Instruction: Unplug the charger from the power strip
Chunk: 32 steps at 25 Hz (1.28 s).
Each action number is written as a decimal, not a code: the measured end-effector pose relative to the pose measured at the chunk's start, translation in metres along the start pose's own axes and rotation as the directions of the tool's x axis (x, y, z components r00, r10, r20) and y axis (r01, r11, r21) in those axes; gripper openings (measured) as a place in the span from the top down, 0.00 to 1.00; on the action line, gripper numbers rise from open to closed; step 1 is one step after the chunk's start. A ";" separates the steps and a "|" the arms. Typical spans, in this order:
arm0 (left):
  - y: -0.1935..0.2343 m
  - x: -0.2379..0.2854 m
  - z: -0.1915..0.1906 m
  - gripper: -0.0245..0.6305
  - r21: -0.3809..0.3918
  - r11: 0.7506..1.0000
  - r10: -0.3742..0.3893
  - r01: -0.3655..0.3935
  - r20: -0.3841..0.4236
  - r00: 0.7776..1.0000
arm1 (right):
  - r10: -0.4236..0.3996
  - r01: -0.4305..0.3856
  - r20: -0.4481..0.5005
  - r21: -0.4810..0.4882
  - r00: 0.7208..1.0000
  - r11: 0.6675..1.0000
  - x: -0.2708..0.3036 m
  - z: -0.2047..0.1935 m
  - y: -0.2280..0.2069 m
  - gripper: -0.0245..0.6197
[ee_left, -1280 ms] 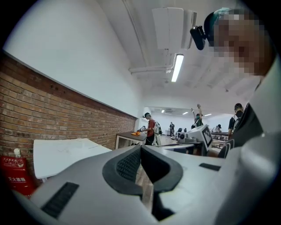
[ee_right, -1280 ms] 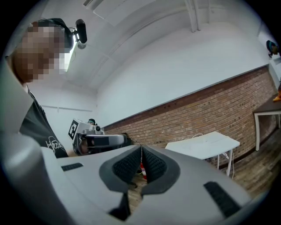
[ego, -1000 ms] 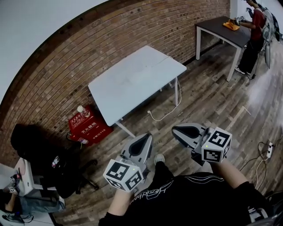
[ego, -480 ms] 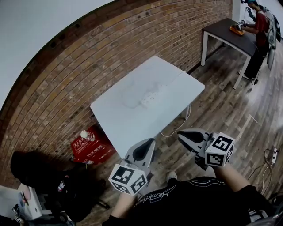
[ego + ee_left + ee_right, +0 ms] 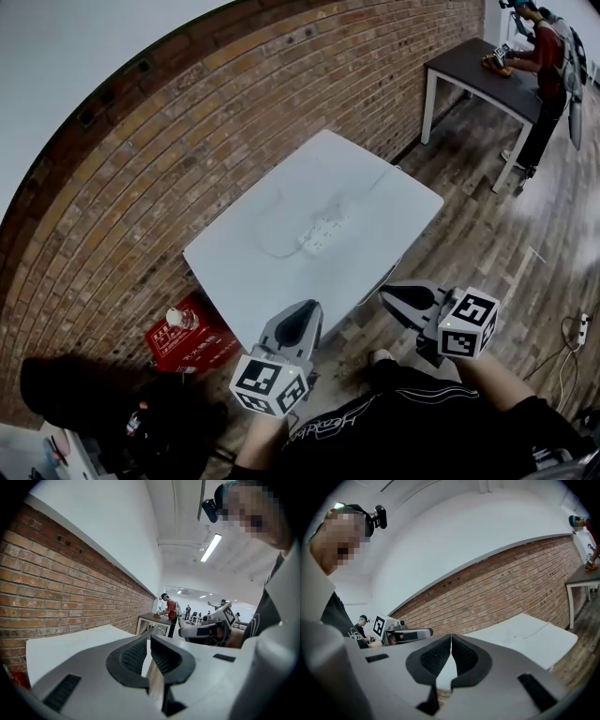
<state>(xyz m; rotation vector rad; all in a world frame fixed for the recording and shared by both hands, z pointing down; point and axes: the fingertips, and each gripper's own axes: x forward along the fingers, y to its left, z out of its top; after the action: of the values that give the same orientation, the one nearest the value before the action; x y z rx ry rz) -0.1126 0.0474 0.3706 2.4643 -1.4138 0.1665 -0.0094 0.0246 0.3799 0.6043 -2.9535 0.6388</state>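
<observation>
- While head view shows the power strip [image 5: 326, 232] mid white table [image 5: 234, 267], left gripper [image 5: 302, 314] and right gripper [image 5: 392, 292] hang at its near edge, well apart from it; charger too small to tell.
- Left gripper view: jaws pressed together, empty.
- Right gripper view: same, closed on nothing. Risk: one-handed yank would drag the unpinned power strip along.

White table [image 5: 272, 267], white power strip [image 5: 326, 232], red-brown brick-pattern wall [image 5: 187, 141], brown wood-plank floor [image 5: 487, 234], red box [image 5: 202, 339] with white lettering, left tool [image 5: 309, 306] and right tool [image 5: 386, 292] both pale grey, black-and-white square markers [image 5: 267, 380] on each
</observation>
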 end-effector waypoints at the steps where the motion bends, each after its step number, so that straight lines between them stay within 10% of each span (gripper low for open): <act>1: 0.006 0.006 0.000 0.96 -0.004 1.000 0.005 -0.005 -0.005 1.000 | 0.000 0.000 -0.004 0.004 1.000 1.000 0.004 0.001 -0.008 0.97; 14: 0.101 0.115 0.013 0.95 -0.003 0.991 0.135 -0.136 -0.086 0.987 | 0.079 -0.078 -0.047 0.027 0.996 0.997 0.069 0.045 -0.133 0.96; 32: 0.205 0.216 -0.089 0.56 0.071 0.996 0.076 -0.052 -0.393 0.916 | 0.025 -0.010 -0.147 0.102 0.989 0.995 0.126 0.012 -0.241 0.96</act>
<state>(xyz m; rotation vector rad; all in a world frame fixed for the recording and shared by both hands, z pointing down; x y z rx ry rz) -0.1744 -0.2007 0.5484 2.2572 -1.3231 0.6901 -0.0318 -0.2274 0.4792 0.5141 -2.8050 0.8026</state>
